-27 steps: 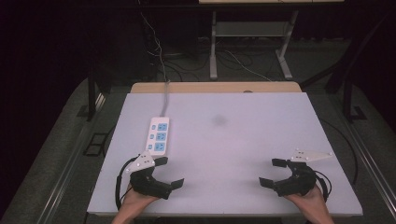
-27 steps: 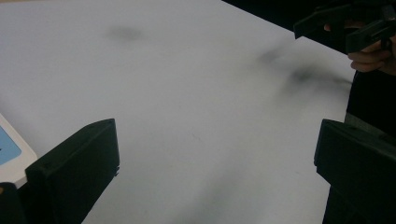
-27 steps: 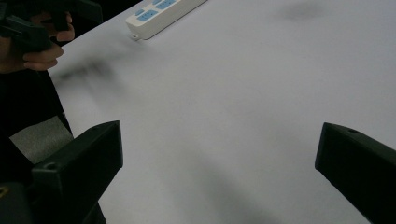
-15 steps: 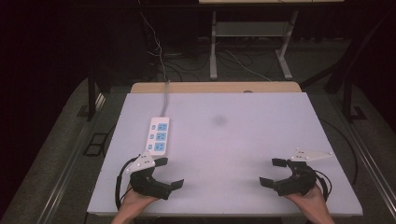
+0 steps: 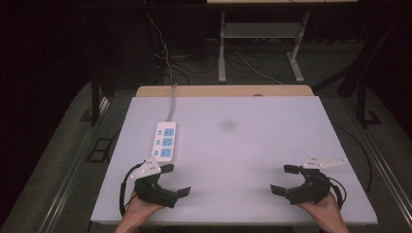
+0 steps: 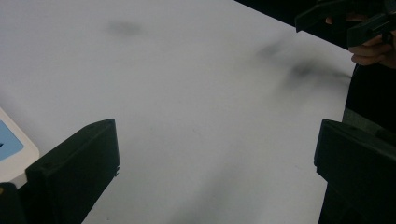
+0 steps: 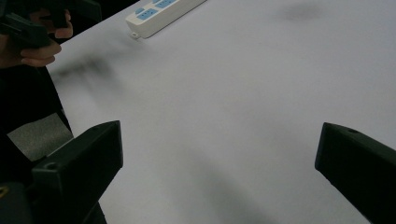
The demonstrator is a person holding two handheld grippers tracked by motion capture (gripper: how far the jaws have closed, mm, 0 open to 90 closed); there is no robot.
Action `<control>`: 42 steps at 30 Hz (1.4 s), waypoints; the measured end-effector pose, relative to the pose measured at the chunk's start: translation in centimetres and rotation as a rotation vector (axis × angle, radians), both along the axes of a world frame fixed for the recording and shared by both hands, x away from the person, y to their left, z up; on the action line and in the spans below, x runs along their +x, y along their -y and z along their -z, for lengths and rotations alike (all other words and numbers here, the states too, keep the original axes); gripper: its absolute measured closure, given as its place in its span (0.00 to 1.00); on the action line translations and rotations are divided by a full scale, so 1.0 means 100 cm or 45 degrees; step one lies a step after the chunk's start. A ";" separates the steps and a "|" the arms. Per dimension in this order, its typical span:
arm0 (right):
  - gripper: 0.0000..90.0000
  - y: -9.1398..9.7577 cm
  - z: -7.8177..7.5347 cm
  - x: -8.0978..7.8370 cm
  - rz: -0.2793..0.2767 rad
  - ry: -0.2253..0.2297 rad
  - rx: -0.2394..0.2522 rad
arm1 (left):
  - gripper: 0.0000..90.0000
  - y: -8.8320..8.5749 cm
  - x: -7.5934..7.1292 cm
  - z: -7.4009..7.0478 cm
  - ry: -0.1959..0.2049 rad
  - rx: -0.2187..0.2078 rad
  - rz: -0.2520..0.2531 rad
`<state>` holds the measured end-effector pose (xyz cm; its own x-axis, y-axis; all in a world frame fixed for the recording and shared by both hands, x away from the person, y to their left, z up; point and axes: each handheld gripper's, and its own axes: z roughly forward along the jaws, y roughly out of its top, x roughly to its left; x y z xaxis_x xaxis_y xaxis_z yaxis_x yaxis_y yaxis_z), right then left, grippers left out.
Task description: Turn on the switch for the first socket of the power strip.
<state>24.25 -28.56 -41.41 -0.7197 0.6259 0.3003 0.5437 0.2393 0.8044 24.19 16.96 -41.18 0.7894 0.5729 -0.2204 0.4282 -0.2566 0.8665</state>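
Nothing has moved: both black grippers [image 5: 175, 180] [image 5: 282, 178] gape over the matte white table [image 5: 243, 145].

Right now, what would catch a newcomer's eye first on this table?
Probably the two black grippers at the near edge, the left gripper and right gripper, both open and empty. Then the white power strip with blue sockets, lying just beyond the left one on the pale table.

Bare white table [image 5: 252, 160] — sole obstacle, power strip [image 5: 164, 141] at left.
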 end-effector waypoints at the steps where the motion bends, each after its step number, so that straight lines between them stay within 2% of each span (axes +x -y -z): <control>1: 0.01 0.000 0.000 0.000 0.001 -0.001 0.001 | 0.00 0.000 0.000 0.000 0.004 0.001 -0.002; 6: 0.01 0.001 0.000 0.000 0.007 -0.002 0.002 | 0.00 -0.002 0.001 -0.002 -0.003 -0.012 0.000; 10: 0.01 0.001 0.000 0.000 0.000 -0.009 -0.002 | 0.00 -0.003 0.005 -0.004 -0.009 0.013 0.012; 15: 0.01 0.000 0.000 0.000 0.002 -0.013 -0.005 | 0.00 -0.003 0.008 -0.009 -0.012 0.008 0.007; 21: 0.01 0.000 0.001 0.001 0.000 -0.015 -0.008 | 0.00 -0.009 0.016 -0.018 -0.014 0.019 -0.014; 42: 0.01 -0.001 0.003 0.001 0.008 -0.017 -0.024 | 0.00 -0.030 0.033 -0.036 -0.020 0.061 -0.071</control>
